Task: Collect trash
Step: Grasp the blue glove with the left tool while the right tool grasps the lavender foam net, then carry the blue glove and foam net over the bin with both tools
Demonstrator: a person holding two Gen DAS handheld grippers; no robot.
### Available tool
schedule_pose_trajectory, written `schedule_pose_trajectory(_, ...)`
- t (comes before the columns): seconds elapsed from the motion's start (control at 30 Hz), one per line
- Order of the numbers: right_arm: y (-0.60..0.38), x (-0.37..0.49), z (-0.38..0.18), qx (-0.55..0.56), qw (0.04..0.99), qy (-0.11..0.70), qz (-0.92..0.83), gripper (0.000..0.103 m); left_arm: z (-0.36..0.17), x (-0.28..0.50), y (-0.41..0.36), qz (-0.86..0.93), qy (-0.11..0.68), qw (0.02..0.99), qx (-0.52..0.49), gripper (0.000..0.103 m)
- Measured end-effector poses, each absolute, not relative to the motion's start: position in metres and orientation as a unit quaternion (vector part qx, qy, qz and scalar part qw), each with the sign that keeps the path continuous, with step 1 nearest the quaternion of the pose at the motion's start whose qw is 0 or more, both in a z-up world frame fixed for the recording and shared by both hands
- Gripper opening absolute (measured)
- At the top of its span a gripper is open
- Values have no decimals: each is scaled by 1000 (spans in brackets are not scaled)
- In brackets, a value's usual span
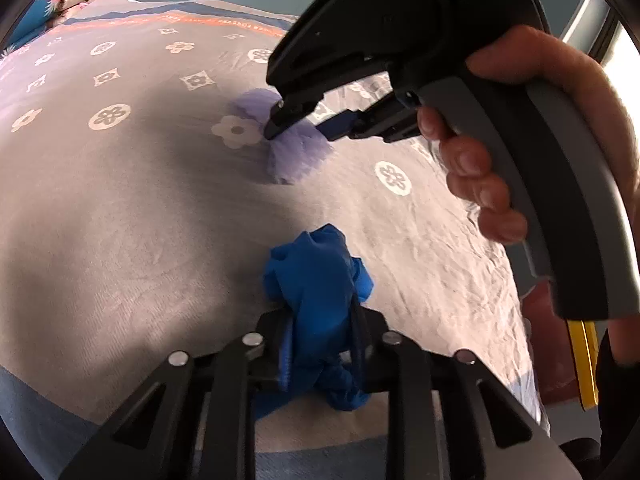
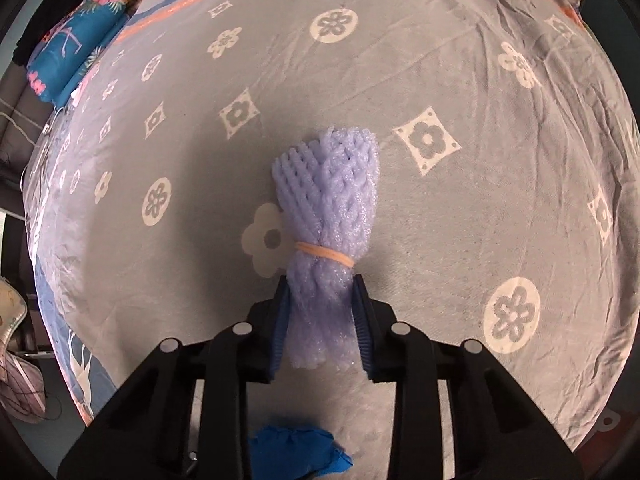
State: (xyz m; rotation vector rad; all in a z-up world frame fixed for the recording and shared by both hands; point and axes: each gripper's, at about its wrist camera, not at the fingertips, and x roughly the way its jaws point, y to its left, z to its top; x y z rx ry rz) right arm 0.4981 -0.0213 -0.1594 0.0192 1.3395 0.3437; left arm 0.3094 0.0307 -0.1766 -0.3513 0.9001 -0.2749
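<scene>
Left gripper (image 1: 320, 344) is clamped on a crumpled blue glove (image 1: 316, 276) near the bedspread's (image 1: 120, 208) near edge; farther in, the right gripper (image 2: 320, 320) pinches a lilac foam net (image 2: 326, 216) bound with an orange band (image 2: 324, 255)

The bedspread (image 2: 460, 208) is matt grey cloth, softly napped and creased, printed with pale flowers. On it, the foam net sleeve (image 2: 328, 200) looks like lilac plastic foam, woven and faintly sparkling, cinched by a smooth peach rubber band (image 2: 325, 257). Nearer than the sleeve, the blue bag (image 1: 316, 280) is thin, crumpled plastic film with slight sheen. Both grippers' fingers (image 2: 280, 328) are matt black plastic with ribbed blue pads.
</scene>
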Motion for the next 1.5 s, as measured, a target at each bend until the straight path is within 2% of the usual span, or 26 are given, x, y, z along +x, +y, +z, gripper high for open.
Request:
schedule_pose_trajectory(0.33,-49,472,-98,31,812,561,158,27,-150,291,32,-142,412,887,-154,15)
schedule_pose_trajectory(0.73,-130,390,-12,65,854,495,147,27,-81,247,15,-135,379,910,-100,15)
schedule_pose_trajectory(1.13,-231,271,20,81,876,462,114,27,-16,193,-18,-145,332,929,-70,15)
schedule_pose_trajectory(1.5,-319,196,37,115,903,406,73,27,15,179,-77,-176,312,933,-33,15)
